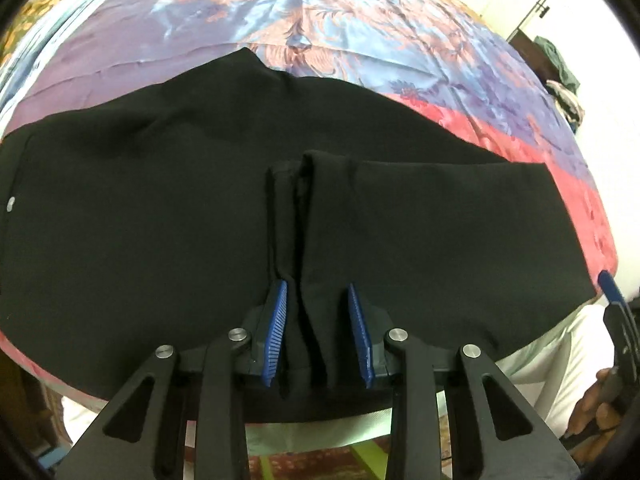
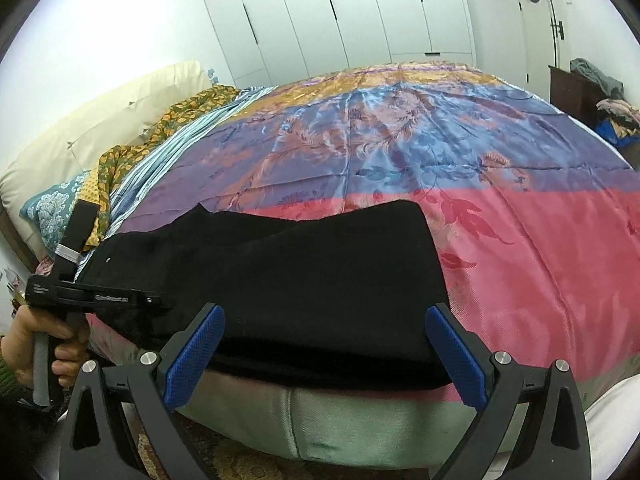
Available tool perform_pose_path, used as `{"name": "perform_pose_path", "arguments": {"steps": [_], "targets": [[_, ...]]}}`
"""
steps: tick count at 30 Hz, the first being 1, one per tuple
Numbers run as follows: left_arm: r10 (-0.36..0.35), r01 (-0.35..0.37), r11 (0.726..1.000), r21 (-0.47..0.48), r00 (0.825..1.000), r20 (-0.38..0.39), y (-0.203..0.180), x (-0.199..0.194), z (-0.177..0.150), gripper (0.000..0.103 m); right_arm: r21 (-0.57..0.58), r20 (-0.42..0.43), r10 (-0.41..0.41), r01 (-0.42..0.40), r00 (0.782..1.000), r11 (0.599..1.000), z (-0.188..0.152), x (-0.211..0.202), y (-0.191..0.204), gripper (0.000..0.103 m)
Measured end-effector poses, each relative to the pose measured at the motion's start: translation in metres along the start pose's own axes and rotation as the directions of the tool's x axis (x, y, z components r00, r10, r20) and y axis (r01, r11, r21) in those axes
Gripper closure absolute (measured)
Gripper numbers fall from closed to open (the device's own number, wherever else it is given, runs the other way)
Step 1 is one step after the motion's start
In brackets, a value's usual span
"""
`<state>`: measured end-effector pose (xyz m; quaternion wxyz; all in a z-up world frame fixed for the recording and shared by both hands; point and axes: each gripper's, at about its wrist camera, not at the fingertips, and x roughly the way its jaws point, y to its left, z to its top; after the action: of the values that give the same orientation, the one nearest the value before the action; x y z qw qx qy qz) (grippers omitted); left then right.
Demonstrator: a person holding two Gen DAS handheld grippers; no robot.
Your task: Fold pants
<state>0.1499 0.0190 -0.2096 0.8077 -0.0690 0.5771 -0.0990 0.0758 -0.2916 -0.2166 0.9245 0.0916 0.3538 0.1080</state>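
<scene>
Black pants [image 1: 160, 200] lie folded across the near edge of a bed, also seen in the right wrist view as the pants [image 2: 300, 272]. My left gripper [image 1: 318, 292] points down at their middle. Its blue pads stand a little apart, with a raised fold of the black cloth between them and a gap on the right side. My right gripper [image 2: 326, 354] is wide open at the near edge of the pants, one pad on each side of the folded leg end, holding nothing. A hand [image 2: 36, 340] grips the left gripper's handle.
A satin bedspread [image 2: 400, 140] in blue, purple and pink covers the bed. Pillows [image 2: 100, 120] lie at its left end. White wardrobe doors [image 2: 340, 12] stand behind. A dark dresser [image 2: 576, 88] with piled clothes is at the far right. Below the pants is the pale green bed edge [image 2: 320, 420].
</scene>
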Motion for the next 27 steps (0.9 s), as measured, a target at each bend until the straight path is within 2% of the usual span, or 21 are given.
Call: {"name": "perform_pose_path", "arguments": {"steps": [1, 2, 7, 9, 10, 13, 15, 16, 17, 18, 19, 20, 21, 22, 23, 24, 25, 26, 27], "targets": [[0.008, -0.008, 1.000, -0.001, 1.000, 0.006, -0.001, -0.002, 0.000, 0.093, 0.004, 0.002, -0.001, 0.001, 1.000, 1.000, 0.000, 0.000, -0.001, 0.003], [0.004, -0.004, 1.000, -0.002, 1.000, 0.015, -0.002, -0.003, 0.001, 0.096, 0.014, 0.001, -0.001, 0.001, 1.000, 1.000, 0.000, 0.000, -0.003, 0.003], [-0.028, 0.027, 1.000, 0.011, 0.993, 0.116, 0.001, -0.042, 0.008, 0.099, 0.078, 0.003, 0.013, -0.013, 1.000, 0.997, 0.008, -0.004, -0.018, 0.003], [-0.011, 0.008, 1.000, 0.019, 0.987, 0.159, 0.010, -0.056, 0.014, 0.099, 0.091, 0.026, 0.016, -0.018, 1.000, 0.996, 0.022, -0.011, -0.029, 0.003], [0.017, -0.023, 0.999, 0.033, 0.985, 0.174, 0.012, -0.056, 0.018, 0.099, 0.085, 0.031, 0.015, -0.018, 0.999, 0.996, 0.028, -0.013, -0.031, 0.003], [0.044, -0.052, 0.996, 0.066, 0.992, 0.121, 0.021, -0.038, 0.018, 0.099, 0.053, 0.059, 0.056, -0.059, 0.997, 0.997, 0.056, -0.016, -0.038, 0.003], [0.072, -0.080, 0.992, 0.101, 0.994, 0.086, 0.017, -0.020, 0.008, 0.098, 0.026, 0.047, 0.145, -0.147, 0.988, 0.989, 0.071, -0.009, -0.034, 0.003], [0.097, -0.108, 0.986, 0.128, 0.991, 0.088, 0.015, -0.015, 0.001, 0.097, 0.017, 0.022, 0.202, -0.202, 0.979, 0.979, 0.073, -0.002, -0.031, 0.003], [0.118, -0.131, 0.980, 0.149, 0.988, 0.097, 0.012, -0.012, -0.003, 0.095, 0.022, -0.045, 0.291, -0.290, 0.956, 0.957, 0.069, 0.014, -0.028, 0.003], [0.132, -0.148, 0.976, 0.158, 0.986, 0.107, 0.009, -0.010, -0.005, 0.094, 0.039, -0.112, 0.340, -0.337, 0.934, 0.941, 0.060, 0.029, -0.026, 0.003], [0.133, -0.149, 0.977, 0.153, 0.985, 0.112, 0.010, -0.011, -0.007, 0.092, 0.076, -0.235, 0.376, -0.368, 0.896, 0.926, 0.043, 0.055, -0.027, 0.003], [0.120, -0.136, 0.980, 0.143, 0.987, 0.110, 0.010, -0.012, -0.006, 0.085, 0.083, -0.364, 0.347, -0.341, 0.864, 0.936, 0.025, 0.079, -0.027, 0.003], [0.115, -0.129, 0.982, 0.135, 0.987, 0.108, 0.010, -0.014, -0.006, 0.081, 0.043, -0.424, 0.297, -0.308, 0.856, 0.950, 0.013, 0.090, -0.026, 0.009], [0.115, -0.128, 0.983, 0.129, 0.988, 0.105, 0.011, -0.017, -0.004, 0.079, -0.041, -0.411, 0.264, -0.307, 0.873, 0.951, 0.012, 0.086, -0.022, 0.012], [0.113, -0.125, 0.984, 0.127, 0.988, 0.103, 0.011, -0.021, -0.003, 0.076, -0.065, -0.410, 0.260, -0.312, 0.874, 0.948, 0.020, 0.081, -0.018, 0.012], [0.108, -0.122, 0.985, 0.125, 0.988, 0.109, 0.011, -0.025, -0.002, 0.073, -0.044, -0.415, 0.272, -0.318, 0.868, 0.947, 0.030, 0.078, -0.018, 0.012], [0.103, -0.118, 0.985, 0.122, 0.987, 0.124, 0.010, -0.028, -0.002, 0.064, 0.011, -0.396, 0.316, -0.340, 0.862, 0.940, 0.046, 0.071, -0.021, 0.012], [0.099, -0.117, 0.986, 0.118, 0.984, 0.146, 0.008, -0.032, -0.001, 0.053, 0.043, -0.355, 0.347, -0.356, 0.868, 0.934, 0.061, 0.065, -0.023, 0.012], [0.100, -0.120, 0.986, 0.112, 0.980, 0.172, 0.008, -0.038, -0.001, 0.049, 0.056, -0.318, 0.358, -0.360, 0.878, 0.931, 0.073, 0.062, -0.026, 0.012]]}}
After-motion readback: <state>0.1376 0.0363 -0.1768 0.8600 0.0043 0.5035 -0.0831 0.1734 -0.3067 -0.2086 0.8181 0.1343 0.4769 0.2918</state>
